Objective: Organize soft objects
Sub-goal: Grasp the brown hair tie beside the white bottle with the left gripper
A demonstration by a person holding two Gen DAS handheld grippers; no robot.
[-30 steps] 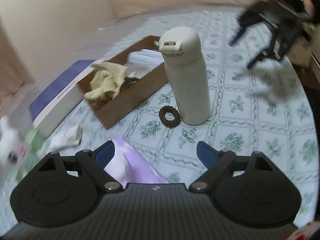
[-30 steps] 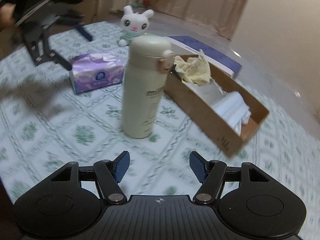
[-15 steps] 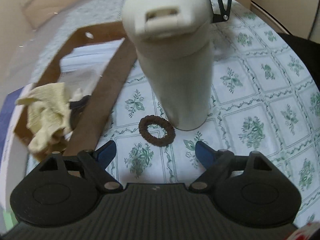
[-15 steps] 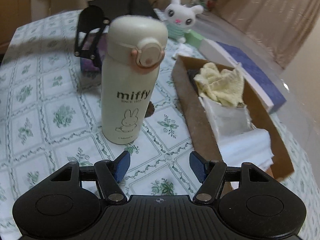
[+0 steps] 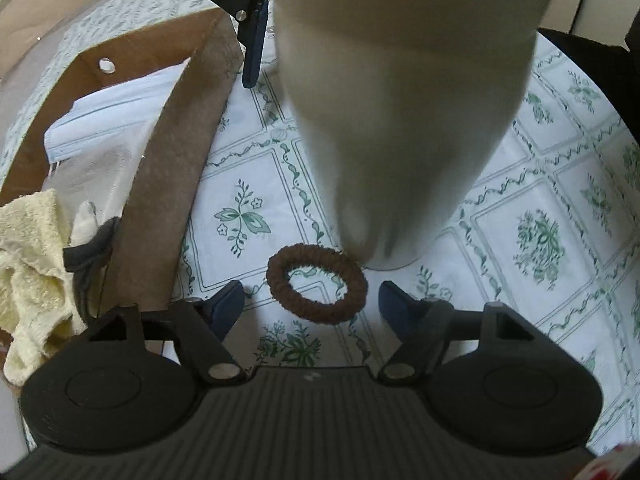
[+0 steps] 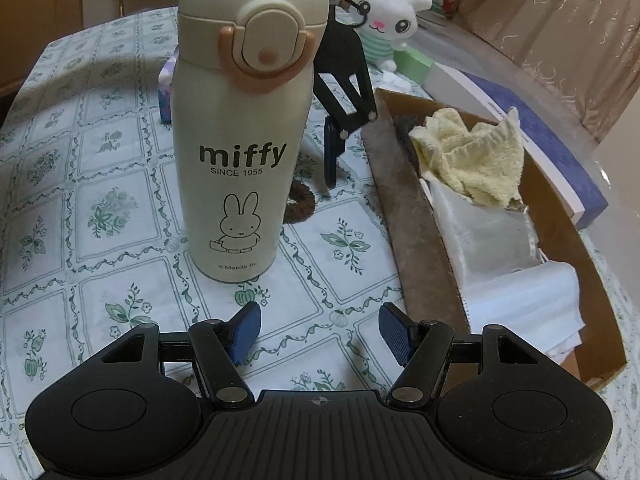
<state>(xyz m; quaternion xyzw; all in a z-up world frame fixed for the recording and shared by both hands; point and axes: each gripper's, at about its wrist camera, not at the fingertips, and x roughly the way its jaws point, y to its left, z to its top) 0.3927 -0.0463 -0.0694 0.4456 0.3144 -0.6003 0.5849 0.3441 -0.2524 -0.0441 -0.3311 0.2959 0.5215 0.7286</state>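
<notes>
Brown hair tie [image 5: 317, 283] flat on tablecloth [image 5: 520, 184], touching foot of cream bottle [image 5: 404, 120], landmark here. Left gripper [image 5: 311, 300] straddles hair tie, jaws closing, pads not yet on it. Cardboard box [image 5: 168, 184] wall just left of bottle, narrow strip between. Yellow towel [image 6: 472, 160] inside box. Right gripper [image 6: 320, 334] near bottle's other side, parted, empty. Bare cloth right of bottle. Plush rabbit [image 6: 384, 20] beyond bottle.

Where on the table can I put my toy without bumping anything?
Bare tablecloth left of the bottle is free. Between the bottle and cardboard box it's crowded: the brown hair tie lies there and the left hand-held gripper is closing around it.
</notes>
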